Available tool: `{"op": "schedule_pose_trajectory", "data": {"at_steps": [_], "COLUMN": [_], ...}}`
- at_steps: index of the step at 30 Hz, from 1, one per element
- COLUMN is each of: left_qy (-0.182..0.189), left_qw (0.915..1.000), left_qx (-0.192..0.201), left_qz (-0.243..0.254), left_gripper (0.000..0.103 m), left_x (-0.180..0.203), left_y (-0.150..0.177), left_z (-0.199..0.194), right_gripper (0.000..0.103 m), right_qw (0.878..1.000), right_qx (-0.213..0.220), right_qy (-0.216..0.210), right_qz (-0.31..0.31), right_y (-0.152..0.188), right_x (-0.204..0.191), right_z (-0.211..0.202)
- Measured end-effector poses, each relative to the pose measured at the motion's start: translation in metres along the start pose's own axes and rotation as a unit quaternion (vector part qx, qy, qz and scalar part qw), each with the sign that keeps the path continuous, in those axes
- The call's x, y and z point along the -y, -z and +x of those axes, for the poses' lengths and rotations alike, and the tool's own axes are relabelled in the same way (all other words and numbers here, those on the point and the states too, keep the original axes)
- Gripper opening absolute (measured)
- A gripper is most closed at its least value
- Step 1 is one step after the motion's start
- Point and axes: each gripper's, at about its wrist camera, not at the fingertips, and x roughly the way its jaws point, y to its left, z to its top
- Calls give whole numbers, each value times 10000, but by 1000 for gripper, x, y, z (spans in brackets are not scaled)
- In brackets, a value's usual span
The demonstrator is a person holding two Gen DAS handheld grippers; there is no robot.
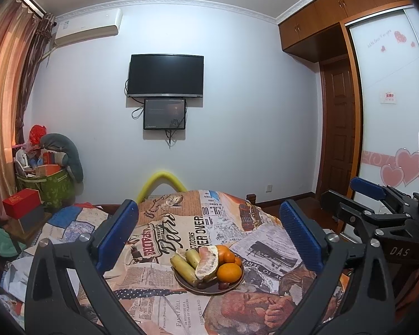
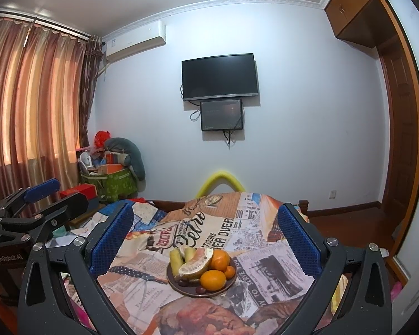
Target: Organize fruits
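On the bed (image 1: 164,240), spread with a newsprint-pattern cover, a brown plate (image 1: 209,289) gathers all the fruit: bananas (image 1: 183,265), peeled pomelo (image 1: 208,262), oranges (image 1: 229,272), likely heaped to stop rolling. Left tongs (image 1: 209,240) and right tongs (image 2: 205,243) hang wide and empty, framing the plate.

A: Left black plastic two-finger gripper (image 1: 208,227): blue ribbed pads (image 1: 116,233), silver round screws at the pivots.

B: Right black plastic two-finger gripper (image 2: 205,233): same blue textured pads (image 2: 299,240), silver screws. Its body reads "DAS" in the left view; the left body reads "GenRobot.AI".
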Motion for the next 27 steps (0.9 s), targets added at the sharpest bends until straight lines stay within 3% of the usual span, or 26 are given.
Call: {"op": "schedule_pose_trajectory", "data": {"at_steps": [27], "left_qy": [122], "left_qw": [9999], "left_qx": [-60], "left_qz": [71], "left_gripper": [103], "left_x": [0], "left_y": [2], "left_z": [3], "right_gripper": [103], "right_qw": [9998], "right_qx": [-97], "right_qy": [6], "right_qz": [193], "right_y": [0], "right_x": [10], "right_z": [-1]}}
